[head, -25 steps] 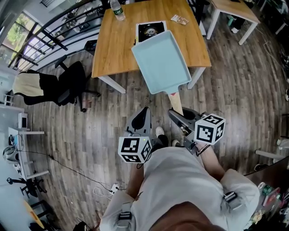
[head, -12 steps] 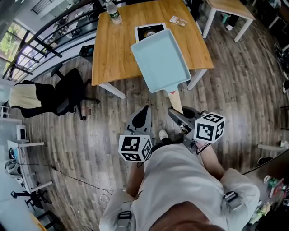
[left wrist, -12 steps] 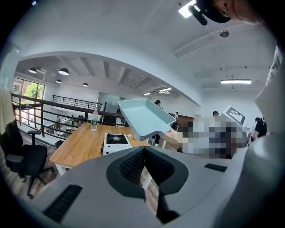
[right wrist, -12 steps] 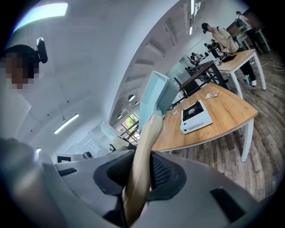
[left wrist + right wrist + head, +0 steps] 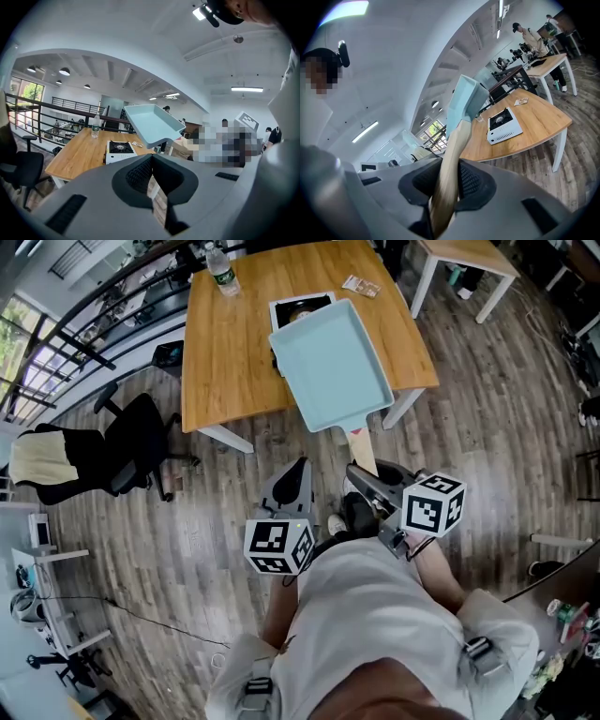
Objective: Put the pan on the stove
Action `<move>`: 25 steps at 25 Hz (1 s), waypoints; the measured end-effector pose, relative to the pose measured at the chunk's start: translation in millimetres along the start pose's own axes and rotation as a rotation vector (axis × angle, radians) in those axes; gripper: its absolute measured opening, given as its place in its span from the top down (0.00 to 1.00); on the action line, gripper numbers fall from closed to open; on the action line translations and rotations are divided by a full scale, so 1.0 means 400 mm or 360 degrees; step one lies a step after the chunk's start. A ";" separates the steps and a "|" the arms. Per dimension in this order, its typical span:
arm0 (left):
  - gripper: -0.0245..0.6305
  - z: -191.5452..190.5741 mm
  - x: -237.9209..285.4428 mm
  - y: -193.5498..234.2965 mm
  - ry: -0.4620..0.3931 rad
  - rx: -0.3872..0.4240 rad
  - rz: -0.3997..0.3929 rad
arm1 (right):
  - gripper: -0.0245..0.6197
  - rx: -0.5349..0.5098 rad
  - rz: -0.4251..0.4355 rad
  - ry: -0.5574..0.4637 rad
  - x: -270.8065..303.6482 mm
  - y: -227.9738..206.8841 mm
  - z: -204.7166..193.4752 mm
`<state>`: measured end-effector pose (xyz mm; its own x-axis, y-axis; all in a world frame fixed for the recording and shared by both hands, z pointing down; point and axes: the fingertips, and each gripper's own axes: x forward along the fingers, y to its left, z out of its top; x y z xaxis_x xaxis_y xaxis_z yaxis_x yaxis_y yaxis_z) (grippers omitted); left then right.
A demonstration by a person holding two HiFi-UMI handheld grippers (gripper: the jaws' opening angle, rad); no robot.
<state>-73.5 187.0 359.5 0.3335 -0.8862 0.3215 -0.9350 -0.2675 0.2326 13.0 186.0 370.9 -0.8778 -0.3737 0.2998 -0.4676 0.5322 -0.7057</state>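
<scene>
A black office chair (image 5: 131,442) stands on the wood floor at the left. A wooden table (image 5: 225,352) carries a plastic bottle (image 5: 218,268) near its far left corner. The left gripper (image 5: 294,476) has its jaws closed together with nothing between them. The white stove (image 5: 298,304) sits on the table, mostly covered in the head view by the pale blue square pan (image 5: 330,362), which is raised in the air, clear of the table. The right gripper (image 5: 361,474) has its jaws clamped on the pan's wooden handle (image 5: 361,446).
</scene>
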 end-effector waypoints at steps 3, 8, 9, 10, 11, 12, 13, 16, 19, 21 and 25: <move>0.93 0.008 0.035 0.018 -0.0003 -0.0015 0.0004 | 0.81 0.0004 0.0008 0.0006 0.022 -0.027 0.024; 0.93 0.035 0.100 0.049 -0.0014 -0.0012 0.0027 | 0.81 0.0002 0.0027 0.0021 0.061 -0.071 0.077; 0.93 0.044 0.113 0.056 -0.0022 -0.0014 0.0032 | 0.81 0.0001 0.0033 0.0027 0.071 -0.078 0.088; 0.93 0.054 0.127 0.063 -0.0029 -0.0016 0.0038 | 0.81 0.0001 0.0040 0.0032 0.080 -0.085 0.099; 0.93 0.065 0.143 0.069 -0.0034 -0.0016 0.0044 | 0.81 0.0002 0.0048 0.0037 0.088 -0.092 0.113; 0.93 0.075 0.160 0.074 -0.0038 -0.0015 0.0049 | 0.81 0.0003 0.0055 0.0042 0.097 -0.100 0.127; 0.93 0.085 0.177 0.078 -0.0040 -0.0014 0.0054 | 0.81 0.0004 0.0062 0.0047 0.105 -0.109 0.141; 0.93 0.102 0.227 0.096 -0.0031 -0.0015 0.0071 | 0.81 0.0007 0.0081 0.0064 0.133 -0.139 0.180; 0.93 0.113 0.270 0.115 -0.0019 -0.0021 0.0094 | 0.81 0.0013 0.0097 0.0081 0.156 -0.167 0.214; 0.93 0.122 0.293 0.121 -0.0018 -0.0022 0.0109 | 0.81 0.0013 0.0103 0.0090 0.166 -0.185 0.234; 0.93 0.145 0.334 0.129 -0.0022 -0.0027 0.0130 | 0.81 0.0016 0.0114 0.0114 0.182 -0.212 0.271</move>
<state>-83.9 32.8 361.2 0.2544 -0.9100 0.3274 -0.9569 -0.1879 0.2214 0.3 31.4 383.2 -0.9143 -0.2794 0.2932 -0.4025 0.5477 -0.7335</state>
